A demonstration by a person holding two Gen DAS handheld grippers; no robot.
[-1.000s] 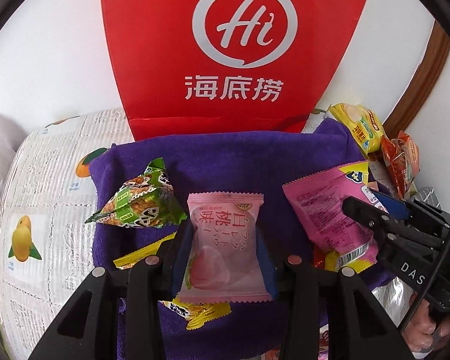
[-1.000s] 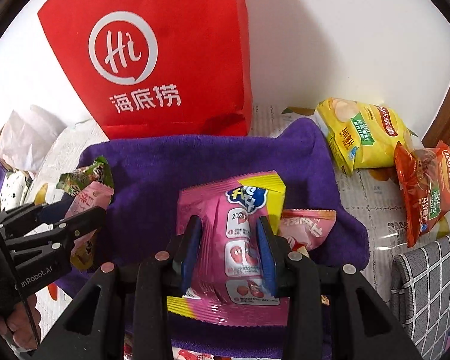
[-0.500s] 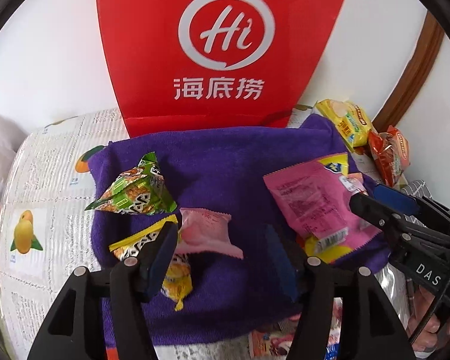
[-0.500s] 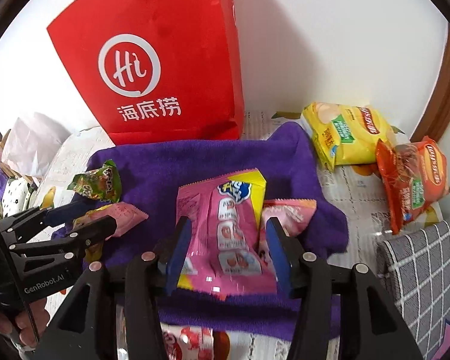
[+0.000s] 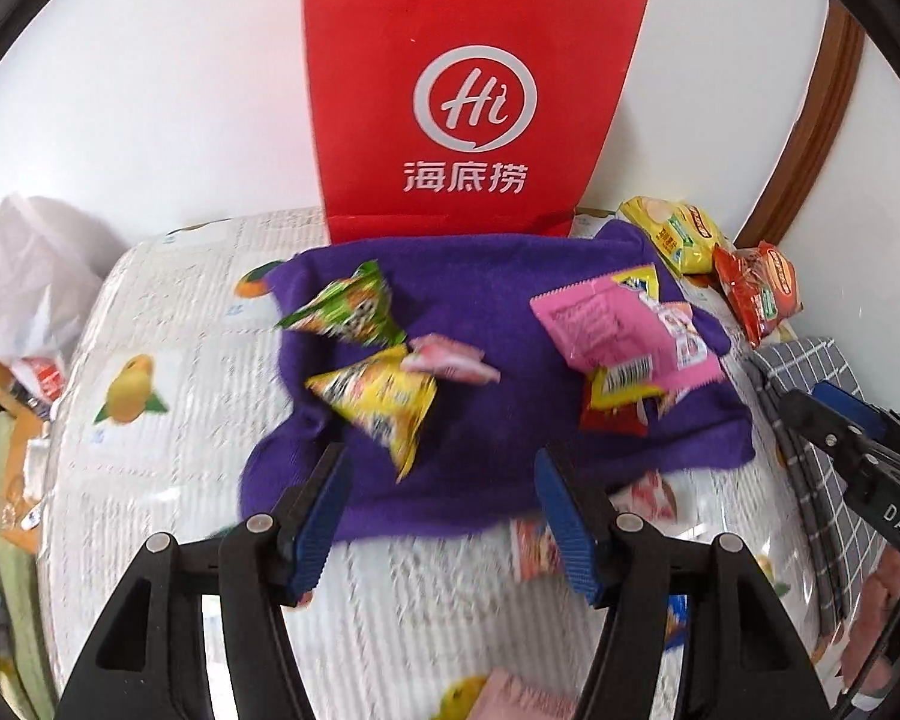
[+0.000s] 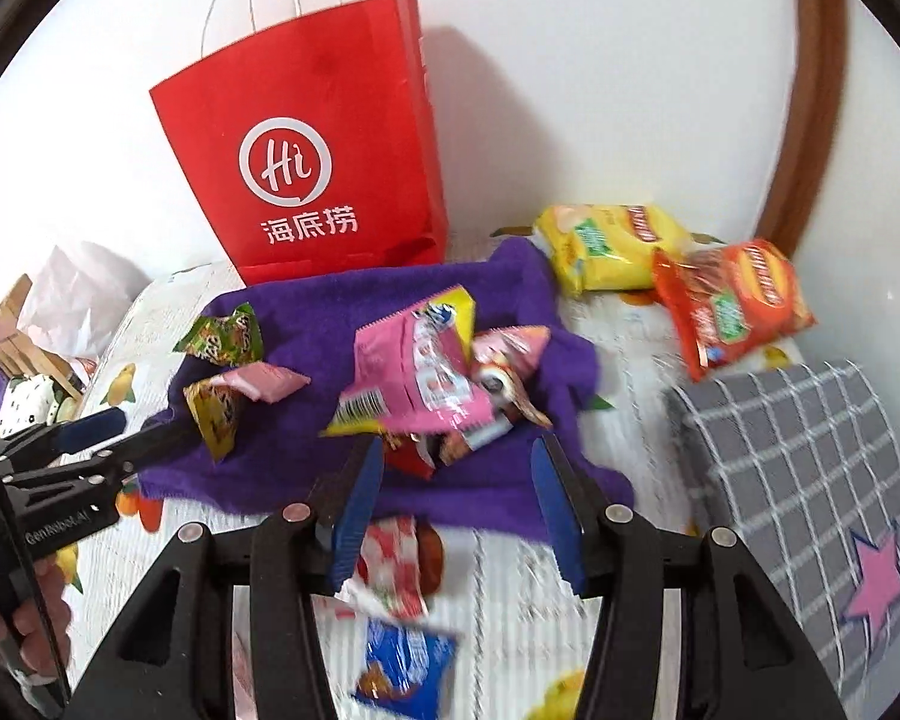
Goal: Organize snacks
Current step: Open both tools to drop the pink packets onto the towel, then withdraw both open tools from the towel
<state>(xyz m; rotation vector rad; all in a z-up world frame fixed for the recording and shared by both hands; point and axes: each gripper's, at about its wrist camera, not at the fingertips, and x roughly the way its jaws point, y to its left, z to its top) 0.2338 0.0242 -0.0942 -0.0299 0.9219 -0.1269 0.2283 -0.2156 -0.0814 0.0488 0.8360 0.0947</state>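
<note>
A purple towel (image 5: pixel 498 276) (image 6: pixel 330 312) lies in front of a red paper bag (image 5: pixel 468 90) (image 6: pixel 318 144). On the towel rest a green triangular packet (image 5: pixel 345 306) (image 6: pixel 222 336), a yellow triangular packet (image 5: pixel 384 402) (image 6: pixel 213 408), a small pale pink peach packet (image 5: pixel 450 357) (image 6: pixel 264 381) and a large pink packet (image 5: pixel 618 336) (image 6: pixel 414 378) over smaller wrappers. My left gripper (image 5: pixel 441 474) is open and empty at the towel's near edge. My right gripper (image 6: pixel 456 474) is open and empty too, just short of the large pink packet.
Yellow (image 6: pixel 606 246) and orange (image 6: pixel 732 300) chip bags lie at the back right by a wooden frame (image 6: pixel 810 90). A grey checked cushion (image 6: pixel 810 456) sits right. Loose packets, red-white (image 6: pixel 396 564) and blue (image 6: pixel 408 666), lie on the printed cover (image 5: pixel 168 372) below the towel. Clutter crowds the left edge.
Both grippers let go of their packets, the peach one and the large pink one, and left them on the towel. Both then opened and drew back and up from the towel.
</note>
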